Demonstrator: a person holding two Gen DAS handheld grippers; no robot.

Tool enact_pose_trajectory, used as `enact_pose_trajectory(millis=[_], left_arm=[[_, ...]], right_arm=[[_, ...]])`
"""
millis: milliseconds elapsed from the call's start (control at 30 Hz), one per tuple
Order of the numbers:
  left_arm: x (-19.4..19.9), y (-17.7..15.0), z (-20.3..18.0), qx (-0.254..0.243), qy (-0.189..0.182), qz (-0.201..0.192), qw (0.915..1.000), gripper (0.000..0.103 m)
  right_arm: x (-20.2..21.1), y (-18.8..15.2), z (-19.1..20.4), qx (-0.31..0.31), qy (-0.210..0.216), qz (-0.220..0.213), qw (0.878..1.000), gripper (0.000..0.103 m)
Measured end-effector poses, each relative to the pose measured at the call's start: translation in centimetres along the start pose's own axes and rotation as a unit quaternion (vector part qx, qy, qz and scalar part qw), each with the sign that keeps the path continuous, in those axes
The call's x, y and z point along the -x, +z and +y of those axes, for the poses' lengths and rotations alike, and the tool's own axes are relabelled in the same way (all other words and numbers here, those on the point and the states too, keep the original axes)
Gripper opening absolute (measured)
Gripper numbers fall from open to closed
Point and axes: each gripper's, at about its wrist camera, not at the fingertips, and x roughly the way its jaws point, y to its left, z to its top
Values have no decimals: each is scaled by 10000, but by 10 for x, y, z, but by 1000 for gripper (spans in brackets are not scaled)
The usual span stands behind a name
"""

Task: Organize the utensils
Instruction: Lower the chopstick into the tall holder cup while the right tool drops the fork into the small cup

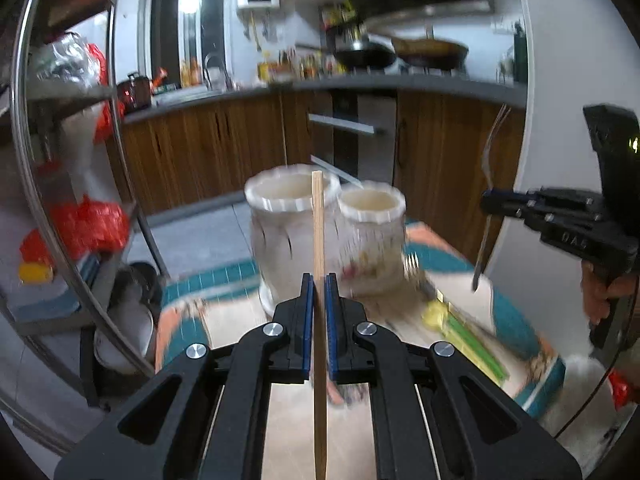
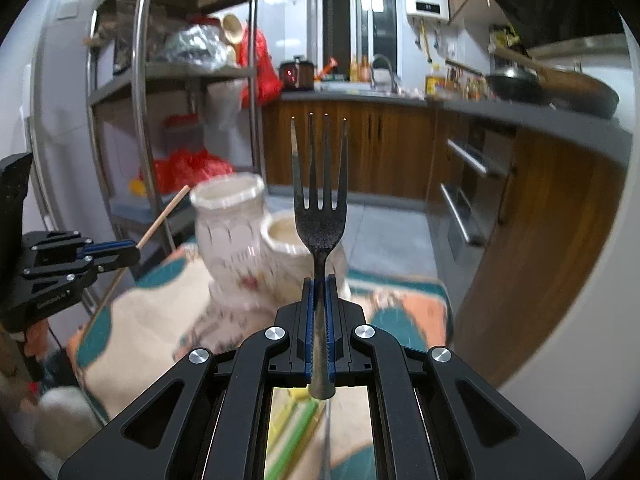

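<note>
A: Gripping both utensils right now. The left gripper is clamping a thin wooden chopstick between its blue pads, stick standing upright, top end showing in front of the taller cream ribbed ceramic holder. The right gripper is clamping a dark metal four-tined fork by the handle, tines up.

B: Risks?

A: Judging from these views: the chopstick is being pinched across a narrow section, so it is likely pivoting in the pads if its lower end clips a rim. Both holders are looking blurred, so lining up on either mouth is uncertain. The shorter cream ceramic holder is sitting right beside the tall one, maybe touching; a knock on one is likely disturbing both.

B: Fork?

A: It is held tines up, so it is either going in handle first or needing a flip. The handle end below the jaws is short.

B: Pose?

A: Both grippers are hanging above the patterned teal-and-orange tablecloth, pointing forward and slightly down toward the holders. The right one is off to the side, a hand showing under its body. Green and yellow items are lying on the cloth, too blurred to identify.
</note>
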Motion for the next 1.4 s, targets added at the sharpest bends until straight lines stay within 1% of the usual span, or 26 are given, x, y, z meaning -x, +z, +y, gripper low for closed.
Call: enact_pose_trajectory(millis=[167,267,400,500,567,667,733,867,933,1100,1200,1267,1400], left_arm=[[-5,42,15,136,-32,-505,9986,6],[-13,68,24,287,-136,-756,9966,6],[-30,99,36,534,-165,-1063,9928,6],[-44,114,41,684,-112,-1244,9898,6],[-54,120,44,757,-48,-1297,9886,6],[-76,121,46,912,25,-1403,9859,6],[-89,117,47,947,158,-1372,9859,6],[-106,100,47,946,270,-1292,9867,6],[-110,94,47,943,215,-1180,9883,6],[-109,75,44,772,301,-857,9929,6],[-107,68,44,744,276,-673,9946,6],[-106,63,43,723,336,-519,9955,6],[-103,59,38,565,516,-427,9962,6]], right_arm=[[-6,35,2,-71,111,-420,9990,6],[-10,54,-1,-199,226,-598,9978,6],[-23,73,-7,-373,299,-750,9960,6],[-35,81,-9,-455,277,-830,9951,6],[-41,82,-11,-525,300,-837,9947,6],[-56,81,-14,-654,321,-845,9938,6],[-65,78,-14,-695,320,-791,9939,6],[-83,69,-15,-760,333,-606,9947,6],[-95,63,-16,-789,414,-435,9951,6],[-112,49,-13,-803,471,-91,9956,6],[-117,43,-11,-787,475,22,9958,6],[-118,42,-11,-789,467,75,9958,6],[-121,39,-12,-804,391,172,9958,6]])
